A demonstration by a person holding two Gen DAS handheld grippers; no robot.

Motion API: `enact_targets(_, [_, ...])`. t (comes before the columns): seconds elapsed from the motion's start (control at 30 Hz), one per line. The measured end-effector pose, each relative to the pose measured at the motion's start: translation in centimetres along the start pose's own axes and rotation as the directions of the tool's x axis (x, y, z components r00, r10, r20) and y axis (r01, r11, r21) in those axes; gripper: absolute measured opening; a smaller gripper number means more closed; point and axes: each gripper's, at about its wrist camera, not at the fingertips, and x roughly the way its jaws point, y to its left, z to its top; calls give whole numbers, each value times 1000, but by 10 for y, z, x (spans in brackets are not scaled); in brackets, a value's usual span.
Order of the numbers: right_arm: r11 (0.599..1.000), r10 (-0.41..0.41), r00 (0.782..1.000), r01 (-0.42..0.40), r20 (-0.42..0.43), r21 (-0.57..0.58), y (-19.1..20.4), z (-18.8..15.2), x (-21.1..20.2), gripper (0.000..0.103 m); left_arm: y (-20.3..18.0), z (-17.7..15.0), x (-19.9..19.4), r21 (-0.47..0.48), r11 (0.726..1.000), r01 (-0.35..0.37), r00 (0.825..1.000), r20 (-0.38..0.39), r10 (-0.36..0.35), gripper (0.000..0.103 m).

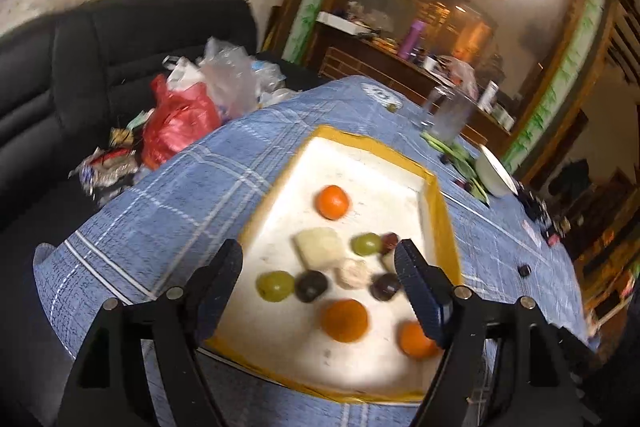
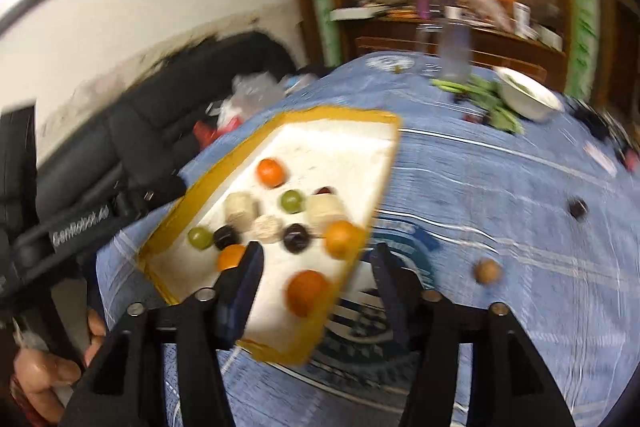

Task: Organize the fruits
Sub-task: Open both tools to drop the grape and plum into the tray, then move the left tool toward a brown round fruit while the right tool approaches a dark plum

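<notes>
The left gripper stands wide apart with nothing pressed between its pads, tilted down over the near half of a white tray with a yellow rim that lies on the bench, which is covered by a blue checked cloth. Between and just beyond its fingers lie a green grape, a dark plum, a pale cut chunk and a second green grape; an orange sits just below the gap and another orange beside the right finger, while a third orange lies farther ahead. The right gripper is likewise parted and empty, hanging over the tray's near right corner, with one orange between its fingers and another at the rim just ahead. To its right, well apart on the cloth, lie a small brown fruit and a dark fruit. Far ahead stand a white bowl and a clear bottle. A hand grips the left gripper's handle at the lower left of the right view.
</notes>
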Motion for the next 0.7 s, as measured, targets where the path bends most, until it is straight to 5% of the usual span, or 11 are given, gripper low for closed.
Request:
enact_targets(0.3, [973,-90,994,73,66,221,-75,-17,-50,63,-67,-20,-18,161,984,78,997,-22,-76,81])
enact_targets(0.7, [955,-124,985,87,116,282,-108,-33,-86,67,-133,-49,-29,339,937,81,997,-45,-70,81])
